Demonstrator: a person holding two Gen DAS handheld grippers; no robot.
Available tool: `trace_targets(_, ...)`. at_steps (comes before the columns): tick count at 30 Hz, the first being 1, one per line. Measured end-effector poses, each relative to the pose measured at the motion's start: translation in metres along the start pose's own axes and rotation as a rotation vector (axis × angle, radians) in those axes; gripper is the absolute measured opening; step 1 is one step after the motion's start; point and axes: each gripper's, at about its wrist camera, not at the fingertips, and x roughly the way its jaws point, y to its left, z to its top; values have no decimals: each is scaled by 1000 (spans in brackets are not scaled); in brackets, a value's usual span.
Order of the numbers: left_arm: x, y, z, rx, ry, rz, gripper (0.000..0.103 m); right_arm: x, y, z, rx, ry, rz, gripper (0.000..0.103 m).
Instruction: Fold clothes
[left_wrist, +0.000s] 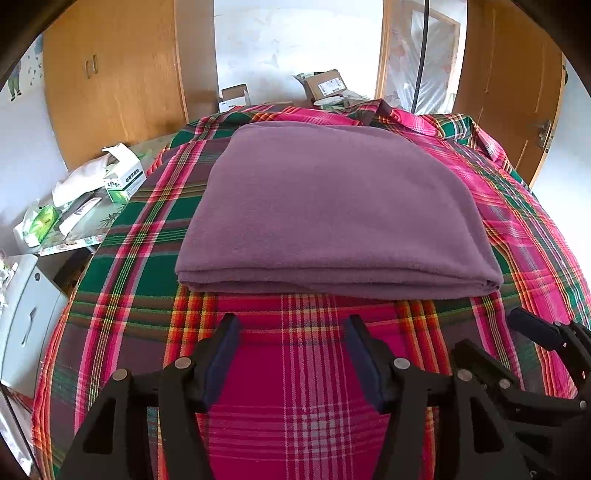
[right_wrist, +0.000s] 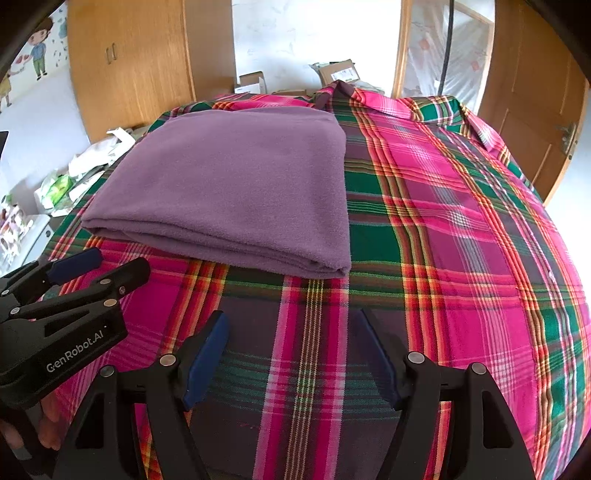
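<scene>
Folding looks finished: purple fleece garment (left_wrist: 336, 206), a neat layered rectangle, lies on the plaid-covered surface (left_wrist: 295, 369). Left tool (left_wrist: 291, 332) and right tool (right_wrist: 291, 328) hover wide, empty; next, press or withdraw.

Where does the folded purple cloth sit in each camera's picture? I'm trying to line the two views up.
Left wrist view: the folded purple cloth fills the centre, straight ahead of the open left tool.
Right wrist view: the cloth lies left of centre, ahead and to the left of the open right tool.
Shared landmark: the cardboard box with a label beyond the plaid cover's far edge.
</scene>
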Motion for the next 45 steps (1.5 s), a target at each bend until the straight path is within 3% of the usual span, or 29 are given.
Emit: trace_targets(45,1,-1,0,-7,0,6,61,-1,-2,0,-2,0,-1,73)
